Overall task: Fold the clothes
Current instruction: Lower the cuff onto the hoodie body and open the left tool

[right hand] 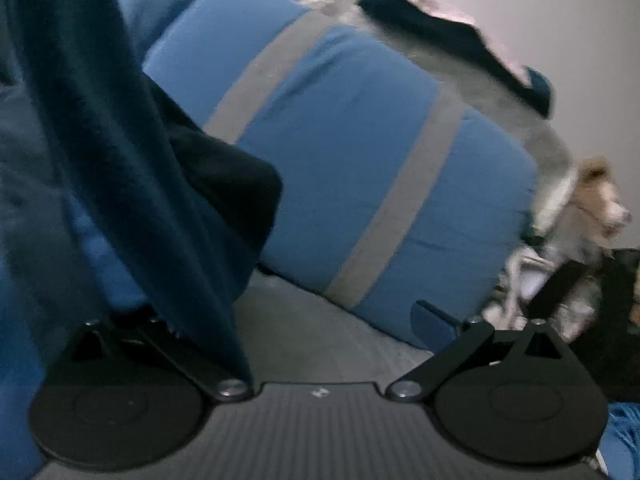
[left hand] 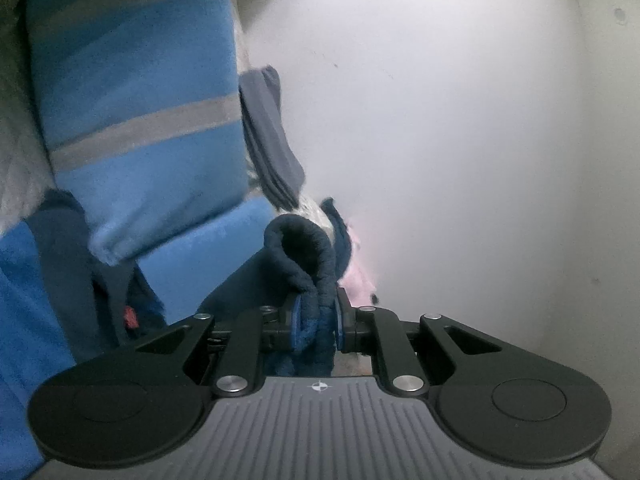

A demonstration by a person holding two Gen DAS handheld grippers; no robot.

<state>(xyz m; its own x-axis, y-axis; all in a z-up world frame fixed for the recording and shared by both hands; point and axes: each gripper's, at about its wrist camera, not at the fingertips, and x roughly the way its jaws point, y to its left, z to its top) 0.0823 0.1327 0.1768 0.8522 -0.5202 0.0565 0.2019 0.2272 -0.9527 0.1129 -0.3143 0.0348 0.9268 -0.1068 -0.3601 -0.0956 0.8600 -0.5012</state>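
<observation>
A dark navy fleece garment [left hand: 304, 252] is bunched into a fold, and my left gripper [left hand: 316, 322] is shut on it, its blue pads pressing the fold from both sides. In the right wrist view the same dark garment [right hand: 120, 152] hangs down in a long drape across the left side. It covers the left finger of my right gripper [right hand: 280, 320]. That gripper stands wide open: its right pad [right hand: 432, 324] is bare and nothing is pressed between the jaws.
A big blue pillow with grey stripes [right hand: 340, 152] [left hand: 136, 92] lies close ahead on a grey bed surface [right hand: 304, 320]. A grey-blue cloth [left hand: 272, 140] and a pink item [left hand: 358, 276] lie by the white wall [left hand: 460, 140]. A plush dog [right hand: 596, 196] sits at the right.
</observation>
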